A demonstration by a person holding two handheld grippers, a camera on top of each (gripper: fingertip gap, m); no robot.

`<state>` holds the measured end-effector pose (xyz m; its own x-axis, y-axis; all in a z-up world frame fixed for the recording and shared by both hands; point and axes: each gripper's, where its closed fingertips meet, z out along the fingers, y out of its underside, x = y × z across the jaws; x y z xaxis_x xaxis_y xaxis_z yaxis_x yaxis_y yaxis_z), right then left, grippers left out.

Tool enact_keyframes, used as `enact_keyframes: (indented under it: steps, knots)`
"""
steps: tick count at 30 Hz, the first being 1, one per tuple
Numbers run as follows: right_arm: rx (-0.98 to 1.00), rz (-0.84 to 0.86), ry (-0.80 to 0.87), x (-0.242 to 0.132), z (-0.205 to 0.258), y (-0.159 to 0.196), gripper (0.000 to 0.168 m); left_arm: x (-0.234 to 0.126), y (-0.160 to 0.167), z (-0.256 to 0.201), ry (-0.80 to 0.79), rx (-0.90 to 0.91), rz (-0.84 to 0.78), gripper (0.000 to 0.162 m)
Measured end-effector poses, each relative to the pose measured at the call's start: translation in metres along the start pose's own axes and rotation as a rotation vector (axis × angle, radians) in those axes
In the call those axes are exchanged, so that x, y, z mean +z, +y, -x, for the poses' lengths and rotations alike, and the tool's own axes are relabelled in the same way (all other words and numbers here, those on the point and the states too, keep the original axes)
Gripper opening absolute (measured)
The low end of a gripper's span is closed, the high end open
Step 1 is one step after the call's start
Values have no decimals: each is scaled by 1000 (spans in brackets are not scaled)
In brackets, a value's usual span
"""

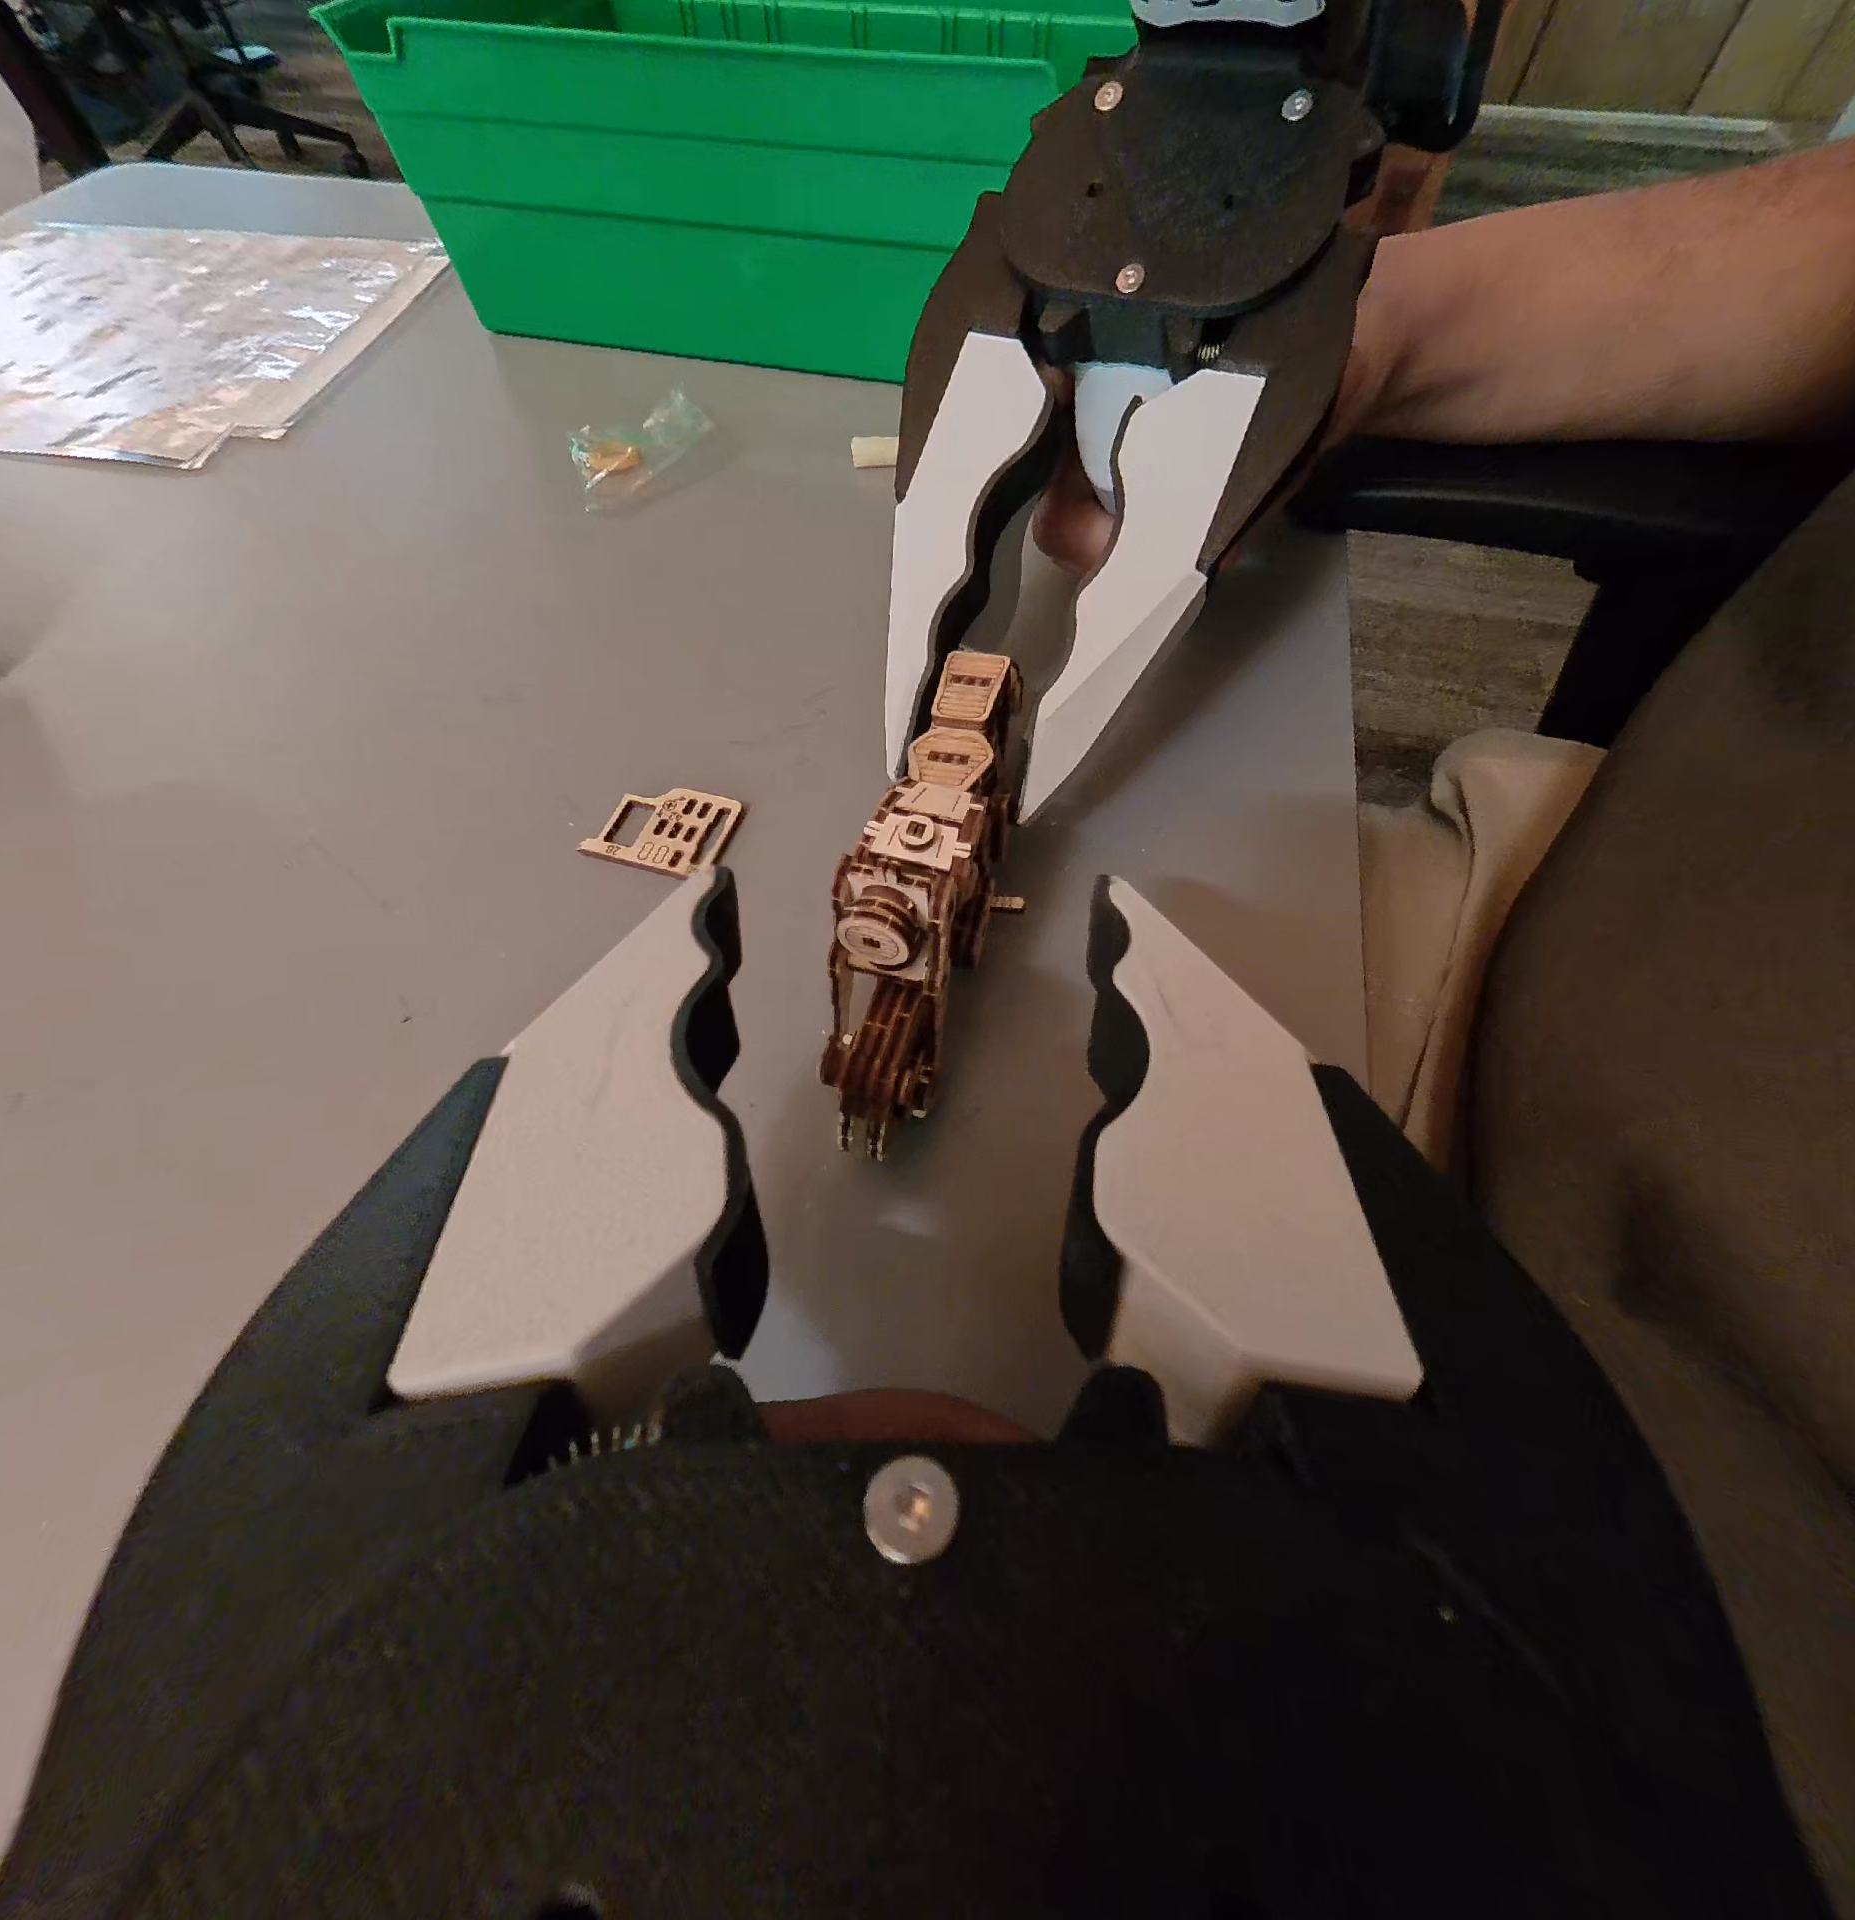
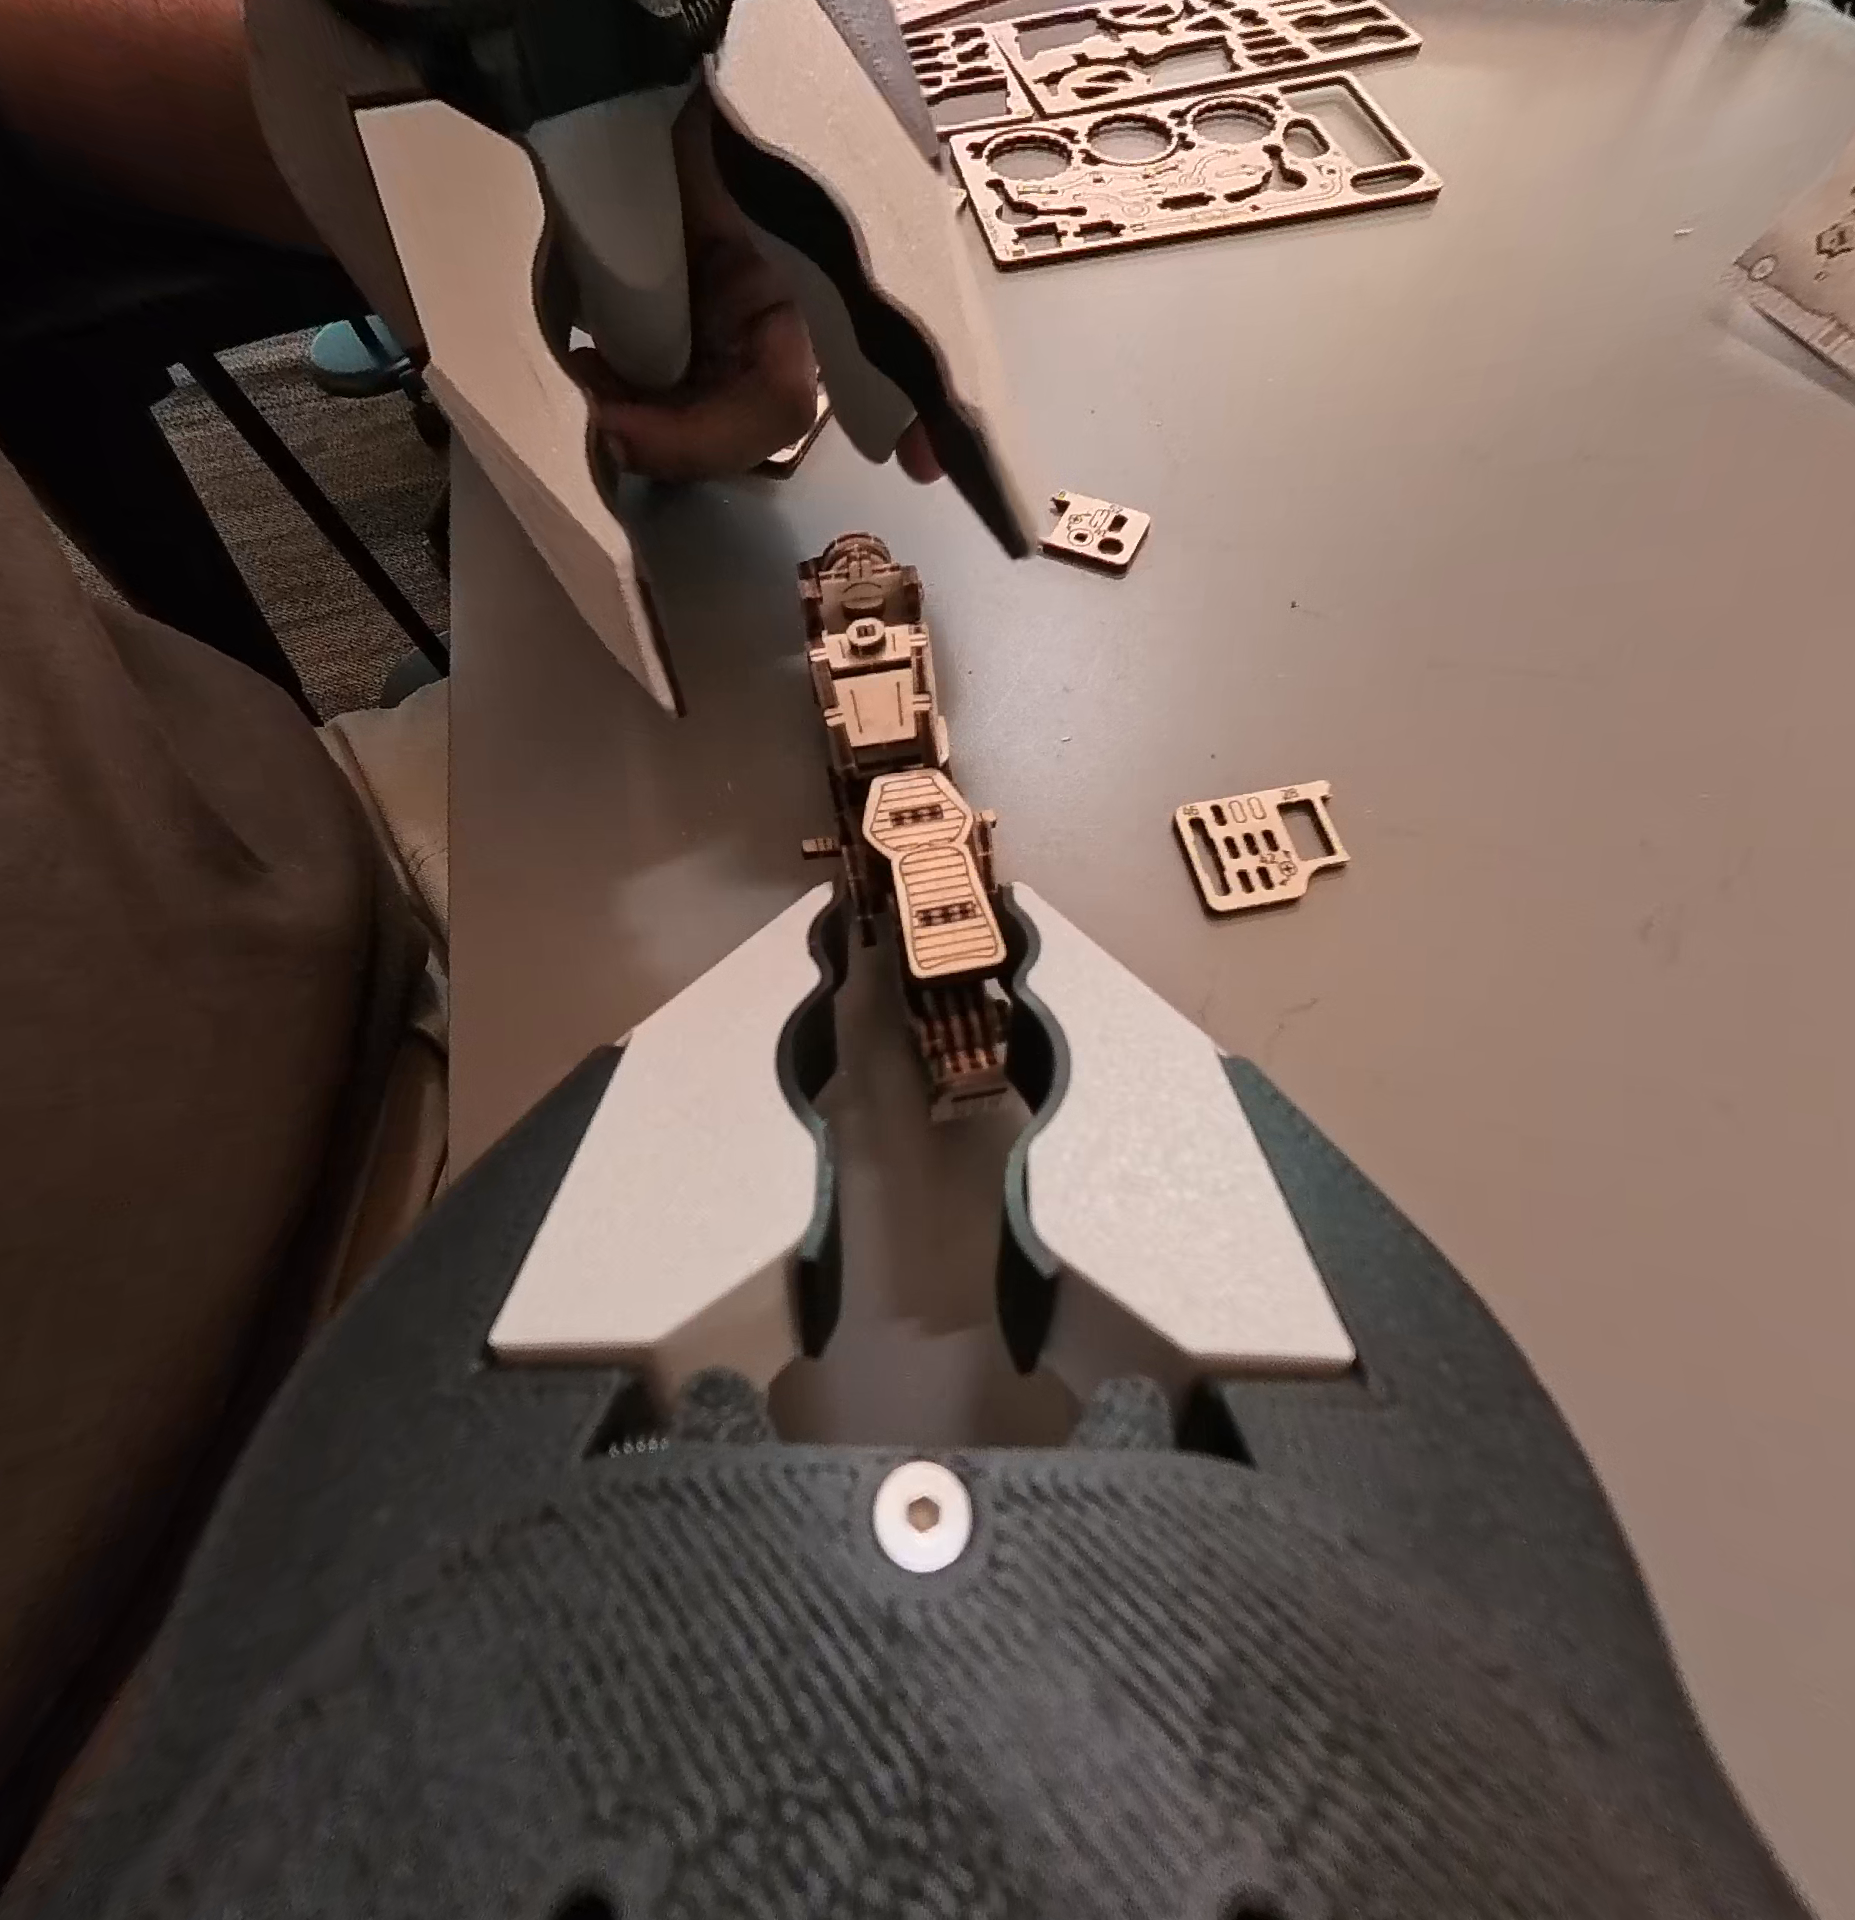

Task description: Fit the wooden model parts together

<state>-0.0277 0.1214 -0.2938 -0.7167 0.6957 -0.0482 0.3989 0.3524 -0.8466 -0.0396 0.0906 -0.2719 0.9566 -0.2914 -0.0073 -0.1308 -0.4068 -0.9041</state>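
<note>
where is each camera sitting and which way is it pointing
Left wrist view: on the left gripper, open, facing the headlight end of the wooden motorcycle model, with the green bin beyond; a forearm shows.
Right wrist view: on the right gripper, its fingers around the model's seat end, facing the opposite way, toward the punched-out part sheets; a hand shows.
Shared: the model, each other's gripper, the small wooden panel, the grey table.

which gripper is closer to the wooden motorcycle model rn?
Right. The right gripper straddles the rear seat end of the wooden motorcycle model; the left gripper hovers open around its front end.
</note>
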Motion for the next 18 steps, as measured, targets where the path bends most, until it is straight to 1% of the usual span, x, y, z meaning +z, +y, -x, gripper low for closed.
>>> enact_keyframes:
  steps: [6,10,12,14,16,18]
  knots:
    - [9,0,-3,0,-1,0,27,-1,-1,-4,39,-3,-8,54]
    - [0,0,2,0,0,0,26,-2,-6,4,-30,96,-22,45]
    - [-1,1,3,0,0,0,27,-1,-13,2,-18,124,-21,46]
    - [3,0,2,0,0,0,27,1,-19,-5,34,124,-5,49]
    - [2,0,2,0,0,0,27,3,-19,-10,92,137,59,53]
    - [-5,1,6,0,0,0,27,6,-16,-4,92,179,143,57]
